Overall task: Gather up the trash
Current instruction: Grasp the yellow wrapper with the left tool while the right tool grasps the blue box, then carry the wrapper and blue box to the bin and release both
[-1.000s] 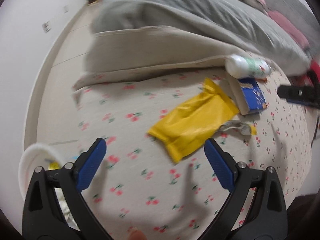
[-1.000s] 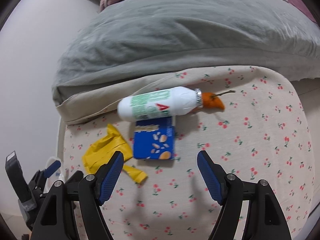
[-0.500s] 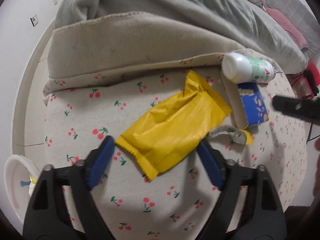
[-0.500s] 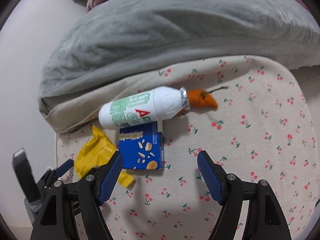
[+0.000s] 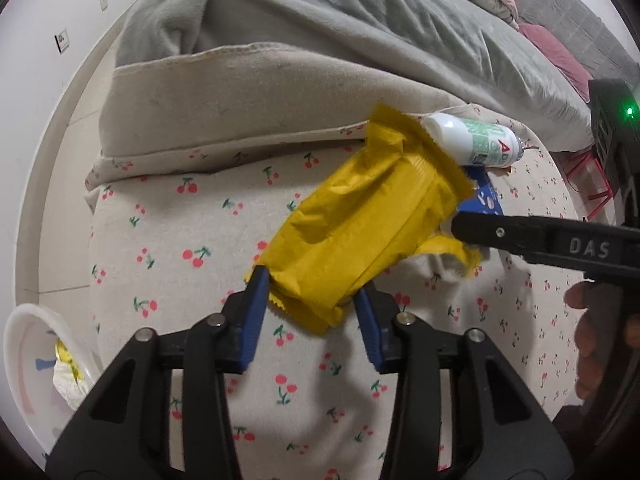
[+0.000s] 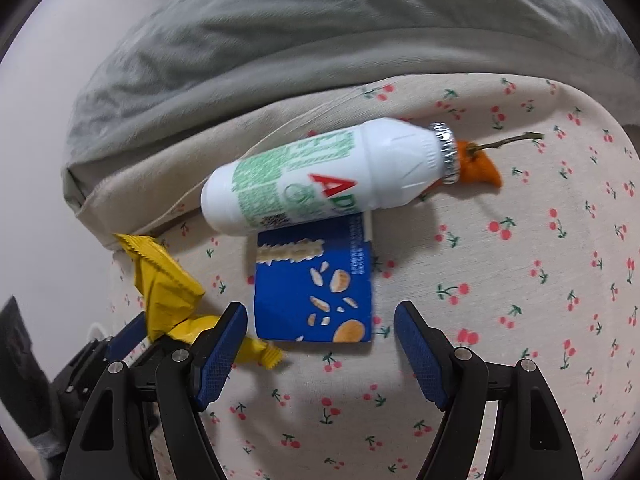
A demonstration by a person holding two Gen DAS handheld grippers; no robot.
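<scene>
Left gripper [image 5: 312, 302] pinching the crinkled yellow foil snack wrapper [image 5: 360, 236] on the cherry-print bed sheet [image 5: 168, 248], its jaws having just been closing.
Its view alone shows a white bin [image 5: 24, 364] at the bedside. The right view shows the right gripper [image 6: 320, 344] spread, empty, over a flat blue carton [image 6: 316, 288], beside a white plastic bottle [image 6: 320, 180] and orange peel [image 6: 478, 168].
</scene>
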